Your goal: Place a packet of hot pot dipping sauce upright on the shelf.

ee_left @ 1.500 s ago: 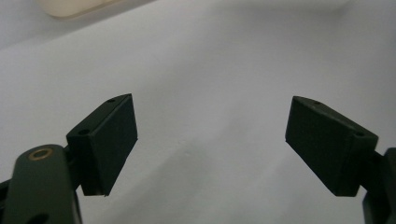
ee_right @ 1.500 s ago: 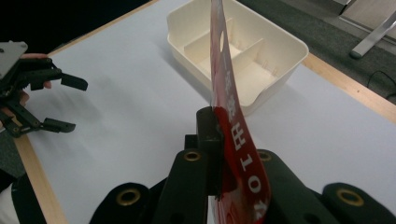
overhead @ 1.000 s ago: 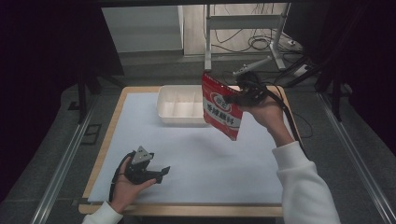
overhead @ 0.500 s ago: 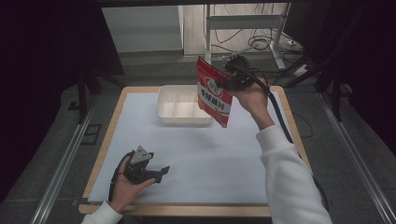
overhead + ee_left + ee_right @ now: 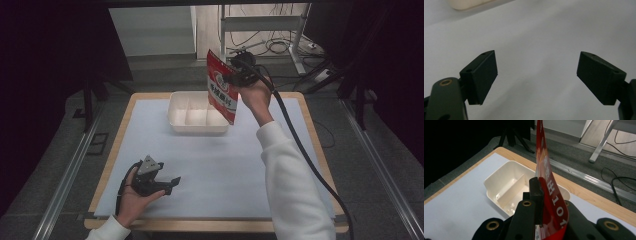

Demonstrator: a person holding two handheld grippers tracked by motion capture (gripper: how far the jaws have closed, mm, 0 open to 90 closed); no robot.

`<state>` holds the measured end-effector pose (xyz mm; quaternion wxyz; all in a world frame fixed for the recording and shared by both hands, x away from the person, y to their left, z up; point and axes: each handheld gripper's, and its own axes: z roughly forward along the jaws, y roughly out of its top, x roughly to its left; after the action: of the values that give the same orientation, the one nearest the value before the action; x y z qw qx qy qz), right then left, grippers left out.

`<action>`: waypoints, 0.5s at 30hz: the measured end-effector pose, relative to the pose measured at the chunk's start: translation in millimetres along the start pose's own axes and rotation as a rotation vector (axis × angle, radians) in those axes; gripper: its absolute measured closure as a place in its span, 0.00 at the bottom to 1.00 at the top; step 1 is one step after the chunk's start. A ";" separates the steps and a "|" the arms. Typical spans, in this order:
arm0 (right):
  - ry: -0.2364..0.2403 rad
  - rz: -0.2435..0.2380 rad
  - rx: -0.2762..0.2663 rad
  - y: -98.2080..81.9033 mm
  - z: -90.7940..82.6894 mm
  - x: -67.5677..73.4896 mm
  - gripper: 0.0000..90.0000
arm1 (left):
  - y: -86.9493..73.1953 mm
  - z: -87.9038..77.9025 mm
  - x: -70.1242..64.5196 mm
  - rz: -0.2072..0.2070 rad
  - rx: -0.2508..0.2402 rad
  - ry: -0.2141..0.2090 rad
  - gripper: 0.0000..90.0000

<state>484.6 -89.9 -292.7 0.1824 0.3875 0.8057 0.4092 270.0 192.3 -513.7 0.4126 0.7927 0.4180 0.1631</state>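
Red pouch pinched in right claw above cream tray | left claw spread, on table

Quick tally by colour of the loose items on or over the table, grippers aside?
Red: 1, the snack pouch clamped in the right gripper above the tray.
Cream: 1, the divided tray on the white mat.
Total: 2.

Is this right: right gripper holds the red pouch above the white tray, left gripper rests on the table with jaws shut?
Not quite. The left gripper has its jaws open, with bare table sheet between them, as the left gripper view shows. The rest holds: the right gripper grips the red pouch above the white tray.
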 end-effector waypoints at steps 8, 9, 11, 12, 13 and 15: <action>-0.014 0.033 -0.018 3.1 12.5 -2.3 0.98 | 0.1 -0.6 0.5 -0.003 -0.005 -0.002 0.18; -0.016 0.037 -0.019 2.8 13.8 -2.8 0.98 | 0.1 -0.5 0.6 -0.003 -0.004 -0.002 0.18; -0.020 0.044 -0.026 2.6 15.6 -3.6 0.98 | 0.0 0.0 0.5 -0.003 -0.002 -0.001 0.18; -0.019 0.048 -0.033 2.7 16.3 -4.0 0.98 | 0.0 0.1 0.4 -0.003 -0.001 -0.001 0.18; -0.015 0.050 -0.038 3.0 16.7 -4.3 0.98 | 0.0 0.1 0.3 -0.002 -0.001 -0.001 0.18; -0.009 0.054 -0.044 3.9 17.2 -4.1 0.98 | 0.0 0.2 0.4 -0.003 -0.001 0.000 0.18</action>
<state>499.5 -82.7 -299.9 0.1831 0.4069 0.7849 0.4299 270.3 192.5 -513.8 0.4134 0.7918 0.4191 0.1627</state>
